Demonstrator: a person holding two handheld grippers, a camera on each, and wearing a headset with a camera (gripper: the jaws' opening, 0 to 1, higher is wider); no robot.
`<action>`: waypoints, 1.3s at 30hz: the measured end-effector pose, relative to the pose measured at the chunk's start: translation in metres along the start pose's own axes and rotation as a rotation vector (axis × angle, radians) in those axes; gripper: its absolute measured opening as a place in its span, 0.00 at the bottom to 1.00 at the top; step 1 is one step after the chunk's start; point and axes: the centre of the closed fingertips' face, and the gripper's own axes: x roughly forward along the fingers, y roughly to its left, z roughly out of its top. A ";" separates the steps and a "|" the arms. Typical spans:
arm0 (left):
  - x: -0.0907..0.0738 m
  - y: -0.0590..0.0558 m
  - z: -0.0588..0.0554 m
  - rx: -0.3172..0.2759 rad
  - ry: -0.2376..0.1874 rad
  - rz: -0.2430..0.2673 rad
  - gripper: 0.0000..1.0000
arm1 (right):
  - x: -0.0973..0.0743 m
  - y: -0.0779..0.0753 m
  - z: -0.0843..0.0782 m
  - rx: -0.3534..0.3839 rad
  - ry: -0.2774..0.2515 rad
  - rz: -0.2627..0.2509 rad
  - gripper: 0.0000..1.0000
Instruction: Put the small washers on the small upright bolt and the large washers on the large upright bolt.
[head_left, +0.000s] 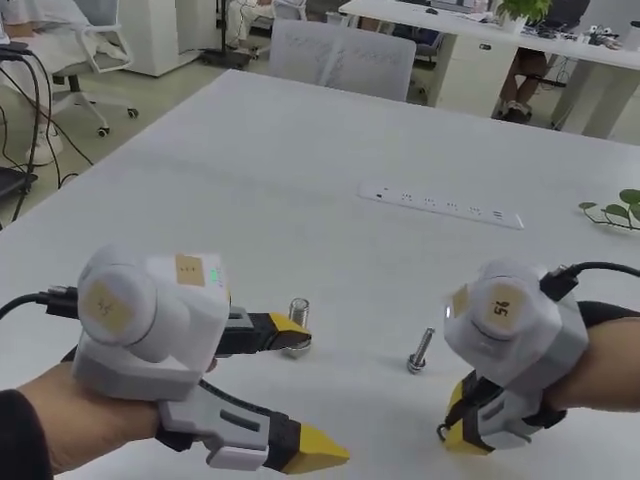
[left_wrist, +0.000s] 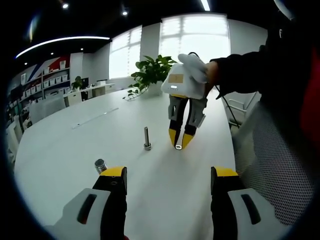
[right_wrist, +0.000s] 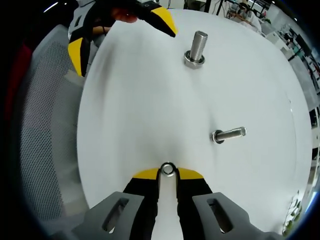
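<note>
The large upright bolt (head_left: 298, 322) (left_wrist: 100, 165) (right_wrist: 196, 49) stands on the white table (head_left: 300, 180), right beside the far jaw of my left gripper (head_left: 312, 392) (left_wrist: 169, 176), which is wide open with nothing in it. To its right stands the thin small bolt (head_left: 420, 350) (left_wrist: 147, 138) (right_wrist: 229, 135). My right gripper (head_left: 462, 436) (right_wrist: 168, 176) points down at the table near the small bolt, shut on a small metal washer (right_wrist: 168, 170) (left_wrist: 178, 147) at its tips. The right gripper (left_wrist: 179, 142) hangs just right of the small bolt.
A white power strip (head_left: 440, 205) lies further back on the table. Plant leaves (head_left: 615, 212) reach in at the right edge, from a potted plant (left_wrist: 152, 75). A grey chair (head_left: 340, 55) stands at the far end, and a mesh chair (right_wrist: 47, 125) by the near edge.
</note>
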 end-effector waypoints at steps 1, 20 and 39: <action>0.000 0.000 0.000 0.000 0.000 -0.001 0.67 | -0.003 -0.003 -0.002 0.008 -0.003 -0.005 0.14; 0.001 -0.002 -0.001 -0.001 0.002 -0.002 0.67 | -0.060 -0.044 0.005 0.025 -0.054 -0.126 0.14; -0.001 0.000 -0.002 -0.009 0.001 0.007 0.67 | -0.071 -0.060 0.050 -0.098 -0.074 -0.149 0.14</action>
